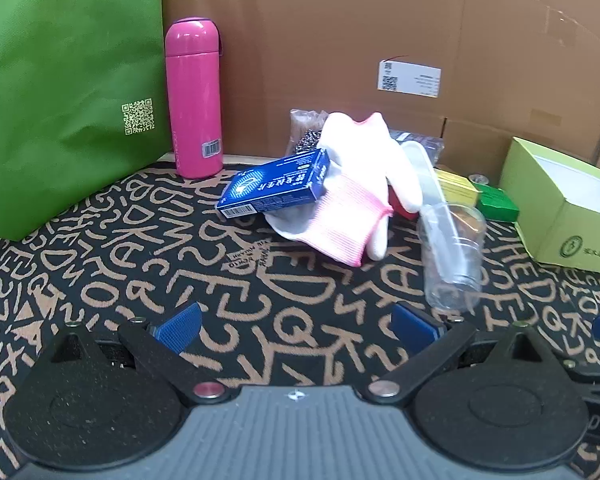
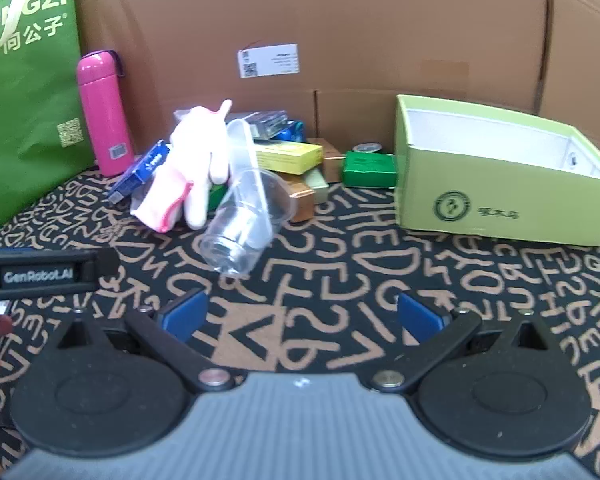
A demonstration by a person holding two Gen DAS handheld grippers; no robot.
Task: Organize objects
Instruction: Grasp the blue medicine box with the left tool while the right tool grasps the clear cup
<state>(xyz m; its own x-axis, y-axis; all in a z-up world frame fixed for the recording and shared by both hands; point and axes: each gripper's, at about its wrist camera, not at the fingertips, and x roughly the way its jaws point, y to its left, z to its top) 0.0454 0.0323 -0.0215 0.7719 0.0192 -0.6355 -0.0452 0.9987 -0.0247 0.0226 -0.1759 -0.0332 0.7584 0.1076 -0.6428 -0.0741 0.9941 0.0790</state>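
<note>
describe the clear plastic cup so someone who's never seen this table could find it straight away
Start at the open light-green box on the patterned mat and look left to the clutter pile. At the pile's front edge, beside the pink-and-white glove, lies the clear plastic cup, tipped on its side. It is the only see-through item there.

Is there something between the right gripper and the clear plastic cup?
Nothing visible. Only bare patterned mat lies between the open right gripper and the clear plastic cup, which lies tipped, its base toward the gripper.
</note>
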